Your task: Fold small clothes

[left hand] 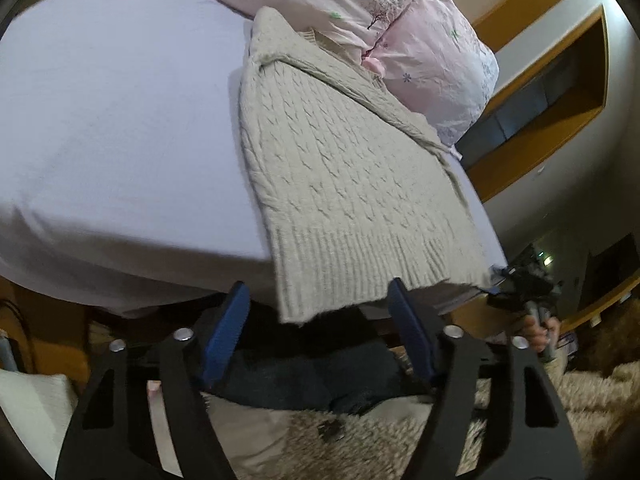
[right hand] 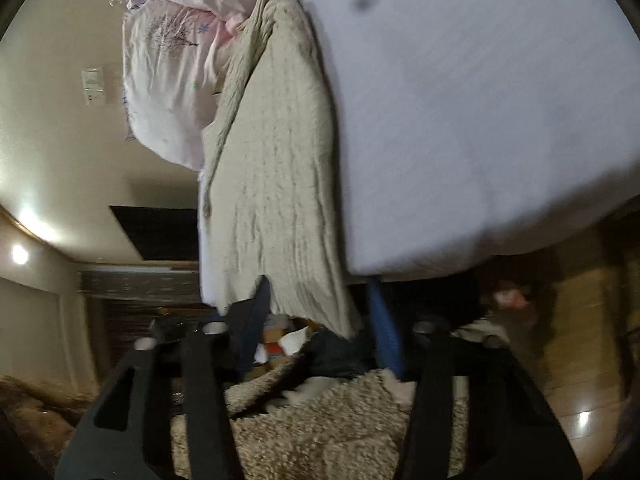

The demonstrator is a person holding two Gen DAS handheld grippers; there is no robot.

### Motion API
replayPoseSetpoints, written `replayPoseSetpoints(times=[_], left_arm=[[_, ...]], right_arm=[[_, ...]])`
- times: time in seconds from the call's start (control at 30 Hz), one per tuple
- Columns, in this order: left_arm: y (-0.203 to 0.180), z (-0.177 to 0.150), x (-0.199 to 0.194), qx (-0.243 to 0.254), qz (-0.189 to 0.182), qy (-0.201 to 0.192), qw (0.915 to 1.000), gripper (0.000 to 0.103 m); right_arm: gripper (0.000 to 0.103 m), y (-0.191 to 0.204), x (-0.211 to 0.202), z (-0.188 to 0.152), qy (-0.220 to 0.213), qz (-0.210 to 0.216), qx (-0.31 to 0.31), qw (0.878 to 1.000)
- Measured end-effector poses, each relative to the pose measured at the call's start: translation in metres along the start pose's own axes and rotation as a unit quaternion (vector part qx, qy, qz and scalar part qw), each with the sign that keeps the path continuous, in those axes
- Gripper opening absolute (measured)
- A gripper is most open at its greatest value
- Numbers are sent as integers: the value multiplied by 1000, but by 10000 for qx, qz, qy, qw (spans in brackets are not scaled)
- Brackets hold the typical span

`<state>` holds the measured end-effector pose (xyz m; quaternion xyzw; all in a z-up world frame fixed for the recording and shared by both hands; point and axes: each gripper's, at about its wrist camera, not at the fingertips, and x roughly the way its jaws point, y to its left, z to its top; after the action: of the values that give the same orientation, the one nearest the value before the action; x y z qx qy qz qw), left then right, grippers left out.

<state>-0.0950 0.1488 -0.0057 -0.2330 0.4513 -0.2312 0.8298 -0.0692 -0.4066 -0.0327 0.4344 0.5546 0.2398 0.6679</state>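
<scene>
Left wrist view: the left gripper is seen with its blue-padded fingers spread wide apart, nothing caught between them, poised just below the bed edge. Just above the gap, the ribbed hem of a beige cable-knit sweater is draped over the edge of a pale lavender bed sheet, its lower corner hanging free between the fingers. The sweater is laid flat along the mattress, its far end reaching a pink floral pillow. To the right, at the sweater's other hem corner, the right gripper is glimpsed, held in a hand. Below, a shaggy cream rug is spread on the floor.

Right wrist view: the right gripper is shown with its fingers likewise parted, and the beige sweater is hanging down into the gap; whether a pad is touching the knit cannot be told through the blur. The lavender sheet is filling the right side, the pink pillow is lying beyond the sweater, and the shaggy rug is seen beneath.
</scene>
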Motion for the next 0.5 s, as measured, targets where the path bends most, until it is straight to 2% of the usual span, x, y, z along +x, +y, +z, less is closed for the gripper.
replayPoseSetpoints(times=[0.03, 0.07, 0.1, 0.17, 0.2, 0.27, 0.37, 0.47, 0.5], left_arm=[[0, 0, 3, -62, -48, -5, 10000, 61], [0, 0, 5, -115, -97, 1, 9999, 52], [0, 0, 9, -164, -129, 23, 9998, 47], [-1, 0, 13, -237, -123, 62, 9996, 20], [-2, 1, 13, -358, -181, 80, 9992, 13], [-6, 8, 9, -474, -359, -19, 9982, 7], [-18, 32, -1, -322, -477, -302, 9979, 7], [-32, 85, -9, -82, -470, -720, 9963, 6], [-36, 110, -11, -36, -402, -986, 9943, 6]], right_arm=[[29, 0, 4, -1, 71, -1, -40, 10000], [15, 2, 6, 0, 99, -37, -106, 9999], [10, 3, 7, -2, 118, -25, -187, 9998], [8, 10, 1, -3, 35, 42, -404, 9992], [8, 14, -3, -3, -28, 22, -511, 9987], [7, 31, -13, 2, -252, 75, -766, 9967], [7, 67, -30, 20, -718, 196, -1356, 9880], [7, 116, -44, 61, -1353, 483, -1909, 9710], [7, 127, -45, 73, -1541, 566, -2002, 9659]])
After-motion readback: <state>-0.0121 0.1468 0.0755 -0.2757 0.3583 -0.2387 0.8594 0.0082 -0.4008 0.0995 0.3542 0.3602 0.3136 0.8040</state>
